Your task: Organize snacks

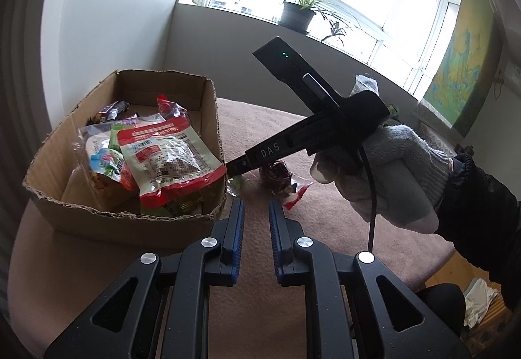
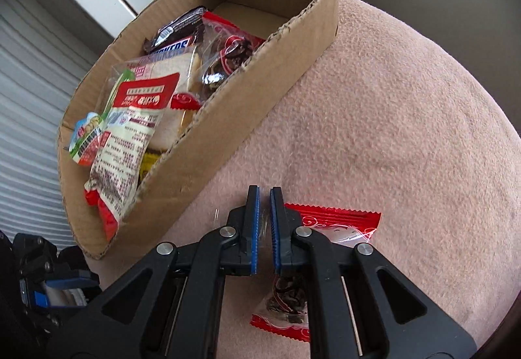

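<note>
**Item:** packet (image 2: 332, 222), red foil ends with a clear window, dark pieces inside.

**Location:** laid flat on the pink tabletop (image 2: 390, 131), just beside the long wall of the box (image 2: 228, 118), directly under the right tongs (image 2: 264, 196).

**Handling:** judged light and limp. The film is thin, crinkly and probably slippery, and the contents are likely to be crushed by a hard squeeze. A crimped end seal is the best place for a grip, as it is flat and empty there. A hold across the filled middle is to be avoided.

**Tongs:** the right pair is clenched, and a fold of clear film appears to be pinched between the pads. The left tongs (image 1: 256, 206) are drawn shut and nothing is held in them.

**Box contents:** several snacks already piled in, and bare floor is seen at the far end.

**Not made out:** much of the packet is covered by the right tongs. How much film is caught cannot be told. The packet's print is unreadable. The lower layers in the box are hidden.
</note>
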`<state>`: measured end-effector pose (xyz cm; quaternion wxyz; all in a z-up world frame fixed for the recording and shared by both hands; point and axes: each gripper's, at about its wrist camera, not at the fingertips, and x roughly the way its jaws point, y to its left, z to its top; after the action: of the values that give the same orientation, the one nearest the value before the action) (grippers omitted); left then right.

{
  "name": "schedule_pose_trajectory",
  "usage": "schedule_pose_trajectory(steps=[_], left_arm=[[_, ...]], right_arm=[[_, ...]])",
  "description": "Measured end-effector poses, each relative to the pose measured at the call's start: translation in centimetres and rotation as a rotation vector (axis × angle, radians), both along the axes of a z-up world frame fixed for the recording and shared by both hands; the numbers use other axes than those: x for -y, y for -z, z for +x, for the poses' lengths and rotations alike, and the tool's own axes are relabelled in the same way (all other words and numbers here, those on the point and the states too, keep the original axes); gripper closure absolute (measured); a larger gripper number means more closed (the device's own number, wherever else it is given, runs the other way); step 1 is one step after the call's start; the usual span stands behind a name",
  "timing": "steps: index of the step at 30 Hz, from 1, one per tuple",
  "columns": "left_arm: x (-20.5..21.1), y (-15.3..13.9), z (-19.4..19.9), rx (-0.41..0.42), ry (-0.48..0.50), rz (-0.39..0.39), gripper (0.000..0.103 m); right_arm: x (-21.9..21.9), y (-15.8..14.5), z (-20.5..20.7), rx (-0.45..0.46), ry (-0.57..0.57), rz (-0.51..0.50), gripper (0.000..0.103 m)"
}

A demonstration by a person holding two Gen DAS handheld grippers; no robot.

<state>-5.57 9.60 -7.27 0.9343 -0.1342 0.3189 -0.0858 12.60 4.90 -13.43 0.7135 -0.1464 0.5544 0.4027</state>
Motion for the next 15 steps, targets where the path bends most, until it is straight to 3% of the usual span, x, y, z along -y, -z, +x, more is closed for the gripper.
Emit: schedule_pose_trajectory(steps=[6, 15], left_arm=[[0.3, 0.1, 0.2, -0.007, -0.004, 0.008, 0.089], [1.7, 0.1, 0.8, -0.010, 0.018, 0.033, 0.089]], right_arm=[[3.8, -0.4, -1.5, 0.032, 0.035, 0.004, 0.097], [12.6, 0.2, -1.0, 0.042, 0.186, 0.043, 0.097]])
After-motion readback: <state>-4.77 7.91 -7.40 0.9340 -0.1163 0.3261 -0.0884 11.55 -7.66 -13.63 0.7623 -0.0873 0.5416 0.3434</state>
